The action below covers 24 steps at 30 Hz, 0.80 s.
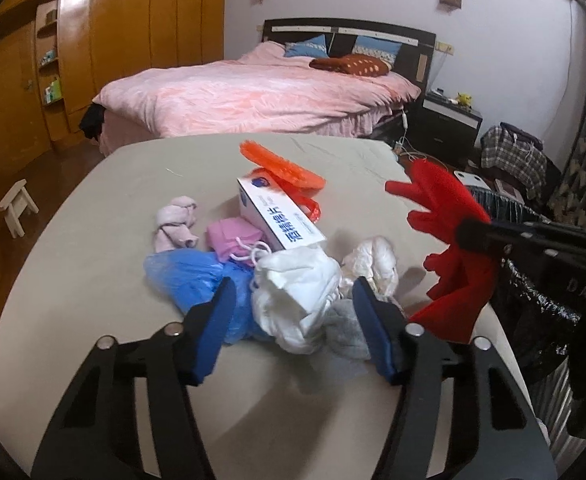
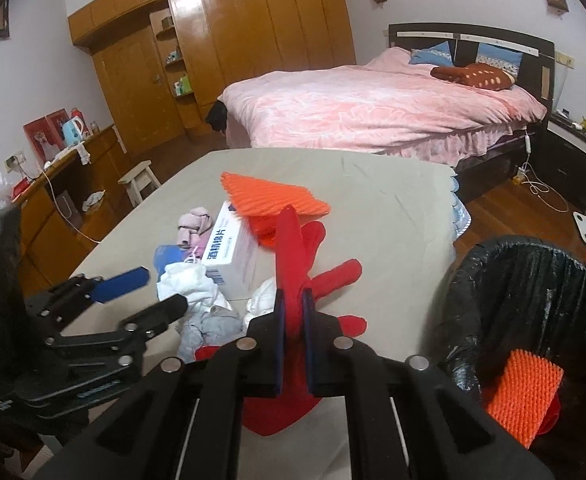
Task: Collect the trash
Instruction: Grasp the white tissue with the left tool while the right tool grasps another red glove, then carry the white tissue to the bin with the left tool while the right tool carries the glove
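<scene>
A heap of litter lies on the beige-covered table [image 1: 93,240]: a crumpled white bag [image 1: 297,292], a blue plastic bag [image 1: 189,276], a grey rag [image 1: 345,332], white tissue [image 1: 373,260], a pink mask [image 1: 233,236], a pink sock [image 1: 177,220], a white box [image 1: 281,220] and orange foam net [image 1: 281,168]. My left gripper [image 1: 293,320] straddles the white bag with jaws apart; its blue fingers [image 1: 221,320] touch only the heap's edges. My right gripper [image 2: 293,308] is shut on a red glove [image 2: 293,248], which hangs off the table beside the bin.
A bin with a black liner [image 2: 533,280] stands at the table's right edge, with an orange foam net [image 2: 525,392] inside. Beyond the table are a pink bed [image 2: 373,108], a wooden wardrobe [image 2: 233,40], a small white stool [image 2: 141,180] and a side counter [image 2: 73,184].
</scene>
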Available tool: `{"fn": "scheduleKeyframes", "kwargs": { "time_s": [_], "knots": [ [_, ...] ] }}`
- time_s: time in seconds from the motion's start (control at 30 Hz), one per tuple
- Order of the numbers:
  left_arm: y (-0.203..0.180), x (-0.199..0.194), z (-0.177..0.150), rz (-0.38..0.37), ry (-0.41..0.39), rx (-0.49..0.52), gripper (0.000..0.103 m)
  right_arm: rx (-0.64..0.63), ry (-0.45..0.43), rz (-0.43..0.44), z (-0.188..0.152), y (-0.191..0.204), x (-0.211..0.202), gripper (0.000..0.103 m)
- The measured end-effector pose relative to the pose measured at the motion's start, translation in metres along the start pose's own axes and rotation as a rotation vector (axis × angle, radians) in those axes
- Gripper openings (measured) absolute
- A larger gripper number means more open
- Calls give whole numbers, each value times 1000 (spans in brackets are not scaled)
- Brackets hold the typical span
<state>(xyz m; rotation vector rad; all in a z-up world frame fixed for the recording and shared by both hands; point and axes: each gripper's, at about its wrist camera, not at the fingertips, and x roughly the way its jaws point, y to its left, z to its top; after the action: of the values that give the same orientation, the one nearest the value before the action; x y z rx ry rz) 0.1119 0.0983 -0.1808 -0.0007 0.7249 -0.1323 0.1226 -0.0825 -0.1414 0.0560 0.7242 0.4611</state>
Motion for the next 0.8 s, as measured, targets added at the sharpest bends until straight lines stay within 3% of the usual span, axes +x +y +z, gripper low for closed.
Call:
{"fn": "scheduleKeyframes", "kwargs": {
  "time_s": [0.1,0.17,0.37,0.5,0.6,0.8],
  "knots": [
    [-1,7,-3,1,19,1,46,-7,-4,2,2,0,0,8],
    [-2,10,-4,9,28,0,32,-9,-7,5,2,0,-1,8],
    [-1,2,-2,20,4,-4,19,-14,-9,8,3,3,-2,8],
    [-3,-14,4,20,-33,-17,17,-23,-25,12,6,5,-10,8],
    [-5,-25,10,23,-59,-18,9,-28,-40,13,11,6,-17,8],
    [-10,-44,25,21,-104,-16,8,-23,-57,17,16,6,-27,8]
  ]
}}
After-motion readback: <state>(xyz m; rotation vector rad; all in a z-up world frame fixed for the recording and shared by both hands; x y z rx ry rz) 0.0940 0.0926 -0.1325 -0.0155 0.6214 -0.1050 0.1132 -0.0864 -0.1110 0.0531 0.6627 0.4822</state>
